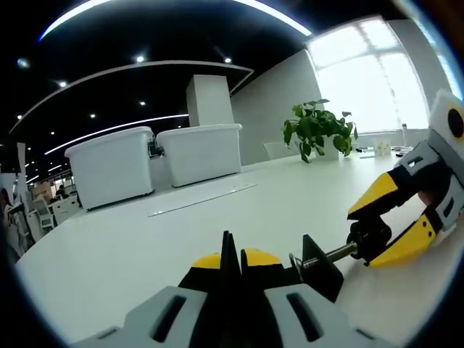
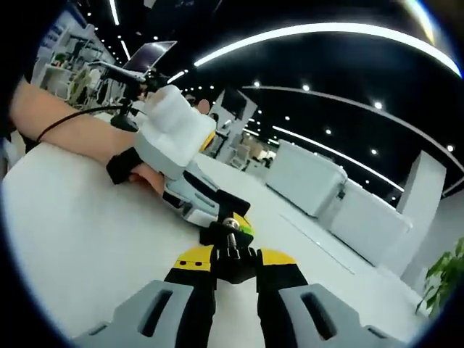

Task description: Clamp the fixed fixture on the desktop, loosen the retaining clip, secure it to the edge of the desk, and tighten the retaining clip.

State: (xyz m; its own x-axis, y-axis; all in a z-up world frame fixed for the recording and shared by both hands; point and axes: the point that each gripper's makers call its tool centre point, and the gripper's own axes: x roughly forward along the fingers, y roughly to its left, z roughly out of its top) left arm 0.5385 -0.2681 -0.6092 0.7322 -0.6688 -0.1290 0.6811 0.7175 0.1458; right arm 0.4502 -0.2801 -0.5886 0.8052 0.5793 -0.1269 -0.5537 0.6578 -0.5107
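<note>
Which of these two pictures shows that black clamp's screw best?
The left gripper view: the screw lies side-on, running from the clamp to the knob held by the right gripper. In the right gripper view the screw points at the camera, foreshortened.

Smooth matt white desk [image 1: 130,246]; fixture [image 1: 319,264] seemingly black plastic with metal screw

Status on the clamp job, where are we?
Done: the left gripper is shut on the black clamp, which rests on the white desk. In hand: the right gripper is closed on its screw knob, apparently loosening it. Left: fixing it to the desk edge and retightening.
</note>
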